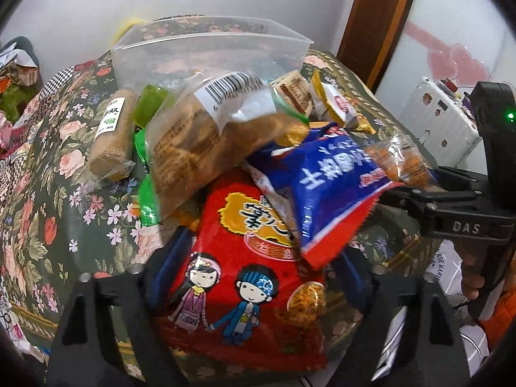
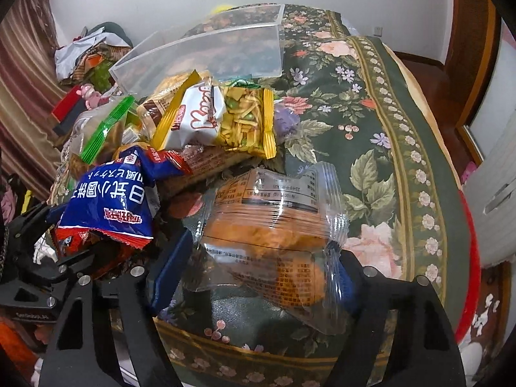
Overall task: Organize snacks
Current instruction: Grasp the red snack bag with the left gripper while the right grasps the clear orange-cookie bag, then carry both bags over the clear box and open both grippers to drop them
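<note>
One clear plastic box (image 1: 206, 48), far, behind snack pile.
One big red bag (image 1: 238, 277) with two cartoon kids, near.
One blue bag (image 1: 325, 174), on top of red one.
One clear bag of brown cookies (image 1: 206, 129) with green edge, left.
One long tan bar (image 1: 113, 132), far left on flowery cloth (image 1: 48, 193).
One clear pack with orange cake (image 2: 274, 225), near right.
One yellow-edged mix pack (image 2: 248, 122).
One white pack with red letters (image 2: 200, 119).
Two black grippers: left gripper (image 1: 251, 287), right gripper (image 2: 258, 277).
</note>
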`<action>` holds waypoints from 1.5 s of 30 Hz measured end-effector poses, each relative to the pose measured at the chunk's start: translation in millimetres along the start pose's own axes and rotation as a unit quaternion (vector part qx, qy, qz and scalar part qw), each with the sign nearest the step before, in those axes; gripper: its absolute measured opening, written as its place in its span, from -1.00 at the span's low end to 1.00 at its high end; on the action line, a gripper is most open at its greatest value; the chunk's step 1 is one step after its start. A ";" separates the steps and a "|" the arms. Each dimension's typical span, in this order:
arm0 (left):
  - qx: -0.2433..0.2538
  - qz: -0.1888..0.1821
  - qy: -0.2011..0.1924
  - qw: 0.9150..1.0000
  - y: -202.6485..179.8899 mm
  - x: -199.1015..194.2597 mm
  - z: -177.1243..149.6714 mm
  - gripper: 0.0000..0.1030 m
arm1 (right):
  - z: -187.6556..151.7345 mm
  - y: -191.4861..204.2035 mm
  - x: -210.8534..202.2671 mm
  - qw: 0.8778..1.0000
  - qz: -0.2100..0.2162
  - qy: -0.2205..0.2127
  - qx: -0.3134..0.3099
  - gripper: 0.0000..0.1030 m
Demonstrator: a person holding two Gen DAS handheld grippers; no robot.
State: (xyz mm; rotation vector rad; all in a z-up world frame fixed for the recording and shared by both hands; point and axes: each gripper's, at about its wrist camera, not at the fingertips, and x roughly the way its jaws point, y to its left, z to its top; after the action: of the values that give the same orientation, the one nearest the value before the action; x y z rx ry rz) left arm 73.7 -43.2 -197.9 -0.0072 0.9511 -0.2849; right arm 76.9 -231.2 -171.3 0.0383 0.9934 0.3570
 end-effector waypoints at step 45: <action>-0.044 0.052 -0.178 0.982 40.9 -104.5 102.6 0.29 | 84.6 45.2 -54.3 0.985 0.022 -0.163 -0.058 0.08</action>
State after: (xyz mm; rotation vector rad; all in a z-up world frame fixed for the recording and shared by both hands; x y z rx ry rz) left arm 108.7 9.5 -59.6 -0.0869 0.6057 -0.1385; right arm 107.4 -194.6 -71.9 0.0130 0.6477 0.4335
